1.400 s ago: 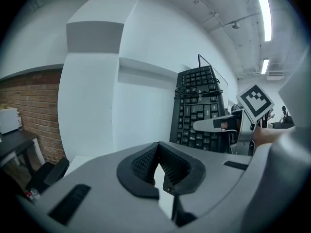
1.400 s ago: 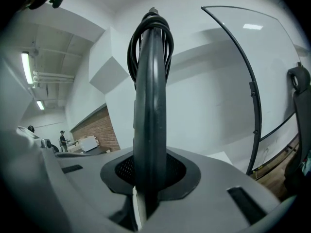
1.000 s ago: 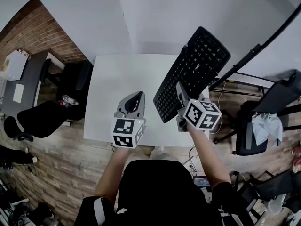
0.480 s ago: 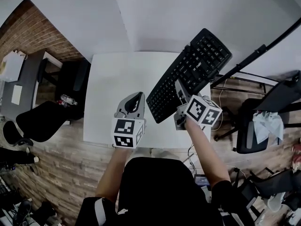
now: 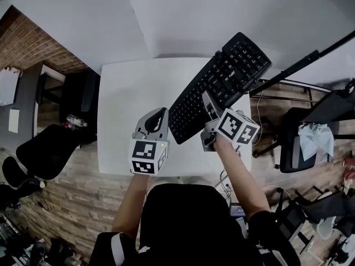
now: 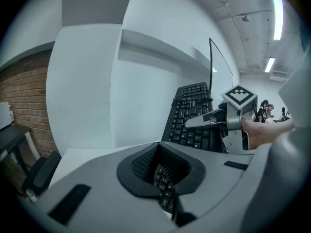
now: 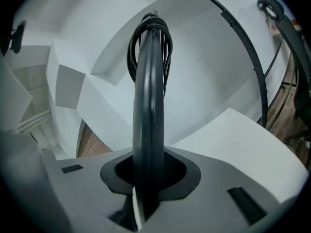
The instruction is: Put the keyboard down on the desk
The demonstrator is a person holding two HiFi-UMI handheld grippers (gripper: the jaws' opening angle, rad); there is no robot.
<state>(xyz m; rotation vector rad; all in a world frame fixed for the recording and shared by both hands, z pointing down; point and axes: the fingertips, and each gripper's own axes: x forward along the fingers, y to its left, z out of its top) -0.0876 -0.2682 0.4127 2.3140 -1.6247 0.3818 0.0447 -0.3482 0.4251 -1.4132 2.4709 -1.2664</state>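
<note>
Right gripper (image 5: 208, 103) clamps keyboard (image 5: 233, 71) over desk (image 5: 127, 98); left gripper (image 5: 159, 115) closed, empty

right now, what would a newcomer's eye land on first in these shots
The black keyboard stands out first: the right gripper clamps one long edge and holds it slanted over the right part of the white desk. Next comes the left gripper, shut, beside the keyboard's near end.

Left forearm (image 5: 132, 201) and right forearm (image 5: 239, 176) reach forward. Grey left gripper (image 5: 157, 117): 2 jaws pressed together, empty. Grey right gripper (image 5: 208, 105) clamps the edge of the black keyboard (image 5: 222, 85).
</note>
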